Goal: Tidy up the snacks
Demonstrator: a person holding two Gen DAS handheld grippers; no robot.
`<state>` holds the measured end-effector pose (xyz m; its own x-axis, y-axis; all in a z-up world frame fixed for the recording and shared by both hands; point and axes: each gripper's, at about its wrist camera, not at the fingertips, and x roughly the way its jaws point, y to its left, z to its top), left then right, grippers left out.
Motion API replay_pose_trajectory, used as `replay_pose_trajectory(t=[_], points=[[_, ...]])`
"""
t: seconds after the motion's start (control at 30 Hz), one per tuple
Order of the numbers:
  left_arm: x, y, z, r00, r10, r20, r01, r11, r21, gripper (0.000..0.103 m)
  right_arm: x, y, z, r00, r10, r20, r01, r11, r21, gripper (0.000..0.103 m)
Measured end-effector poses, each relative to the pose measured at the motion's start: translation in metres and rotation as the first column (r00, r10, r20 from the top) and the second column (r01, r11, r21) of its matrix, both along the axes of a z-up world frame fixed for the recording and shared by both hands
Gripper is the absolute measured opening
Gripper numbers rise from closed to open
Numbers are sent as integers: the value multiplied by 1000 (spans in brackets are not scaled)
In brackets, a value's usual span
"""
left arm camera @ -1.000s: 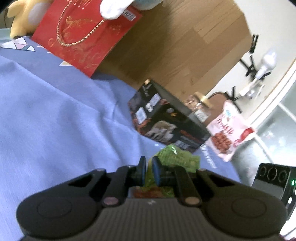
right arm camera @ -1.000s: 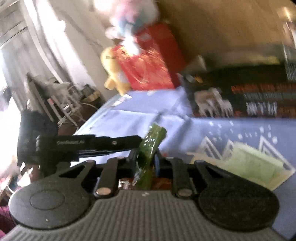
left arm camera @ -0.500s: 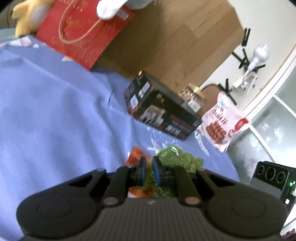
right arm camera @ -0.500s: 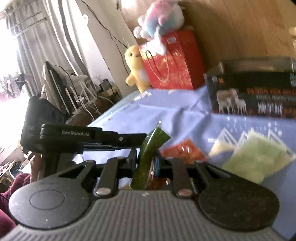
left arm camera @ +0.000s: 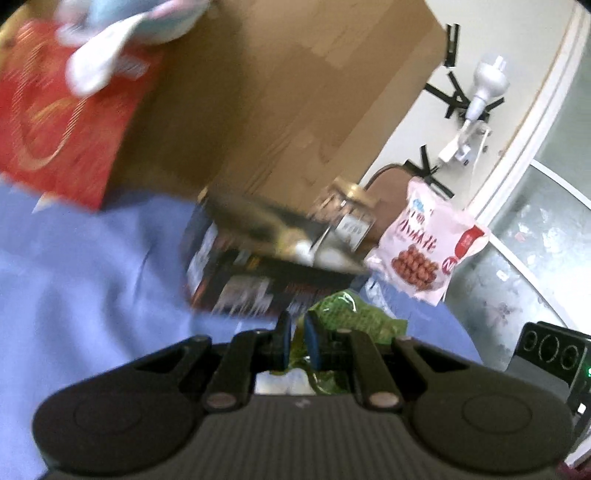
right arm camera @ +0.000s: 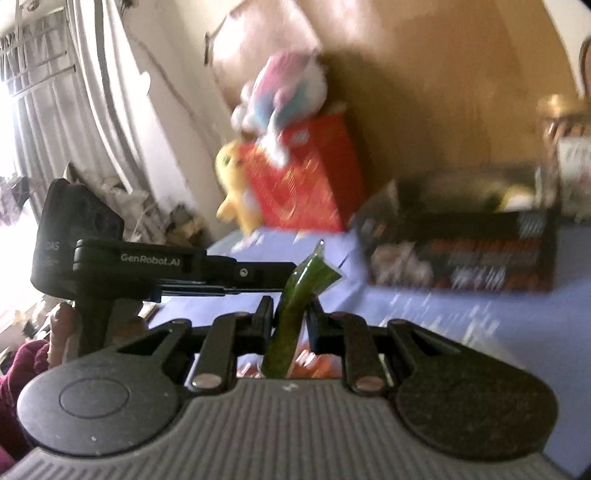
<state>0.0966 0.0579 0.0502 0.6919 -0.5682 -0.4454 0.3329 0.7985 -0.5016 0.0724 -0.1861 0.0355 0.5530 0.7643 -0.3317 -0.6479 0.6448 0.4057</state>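
Both my claws, left (left arm camera: 295, 332) and right (right arm camera: 288, 319), clamp one green packet (right arm camera: 295, 291); I'd carry it level toward the box (right arm camera: 461, 251).

Blue bedsheet (left arm camera: 85, 280), wood headboard (left arm camera: 288, 92), white wall (left arm camera: 517, 33); bright curtained window (right arm camera: 40, 110), probably daylight.

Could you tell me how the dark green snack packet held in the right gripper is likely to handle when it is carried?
The dark green packet is probably floppy: it bends above the right gripper. Its glossy film looks slippery, so it might slide. It is likely light, since it stands pinched near its middle.
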Motion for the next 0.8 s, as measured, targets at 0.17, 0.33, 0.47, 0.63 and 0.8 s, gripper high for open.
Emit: replay_pose_trajectory(t=[0.17, 0.33, 0.47, 0.63, 0.8], points=[[50, -29, 18, 998, -10, 55, 8, 999, 35, 10, 42, -13, 14, 995, -88, 44, 88, 996, 9, 22], [97, -53, 12, 999, 10, 40, -14, 997, 81, 9, 77, -15, 11, 986, -152, 74, 155, 987, -34, 22], [112, -64, 1, 1000, 14, 4, -14, 993, 113, 12, 90, -13, 4, 963, -237, 130, 251, 962, -105, 26], [93, -53, 2, 1000, 8, 7, -9, 996, 85, 18, 73, -41, 5, 916, -356, 187, 375, 924, -77, 47], [51, -44, -4, 999, -38, -37, 41, 997, 69, 21, 44, -80, -4, 931, -361, 51, 362, 932, 5, 47]])
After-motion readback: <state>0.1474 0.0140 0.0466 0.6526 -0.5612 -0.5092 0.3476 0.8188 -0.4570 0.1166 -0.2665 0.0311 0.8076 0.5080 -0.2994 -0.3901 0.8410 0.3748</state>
